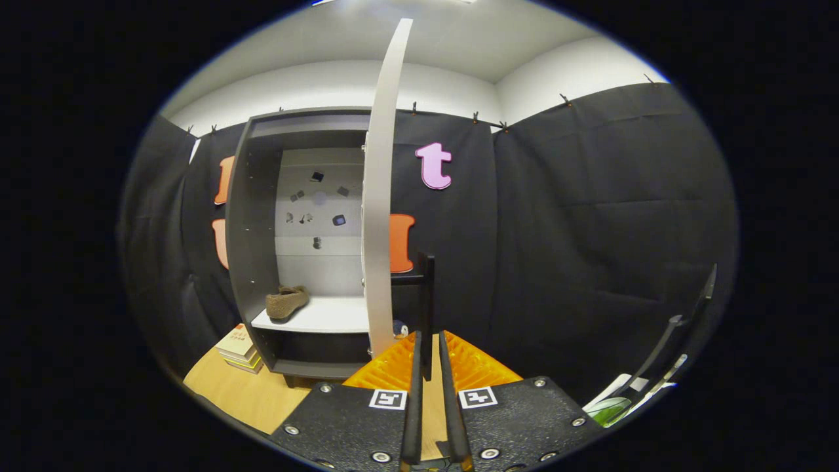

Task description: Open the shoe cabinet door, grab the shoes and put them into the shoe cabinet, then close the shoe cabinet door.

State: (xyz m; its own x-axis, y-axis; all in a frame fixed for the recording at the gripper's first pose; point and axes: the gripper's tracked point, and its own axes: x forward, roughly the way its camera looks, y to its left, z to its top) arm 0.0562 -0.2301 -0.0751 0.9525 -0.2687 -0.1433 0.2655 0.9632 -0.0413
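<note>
The dark grey shoe cabinet (248, 216) stands open on the wooden table, against the booth's wall. Its pale door (379, 216) is swung out towards me and I see it nearly edge-on. A black bar handle (427, 295) sticks out from the door's right face and runs down between my fingers. My gripper (428, 337) is shut on this handle, with a finger (414, 367) pressed to each side of it. One brown shoe (286, 301) lies on the white shelf (328, 318) inside the cabinet, at the left.
A small stack of books (238, 347) lies on the wooden table (242, 390) beside the cabinet's left foot. To my right a thin black stand (682, 328) leans over white and green items (613, 410).
</note>
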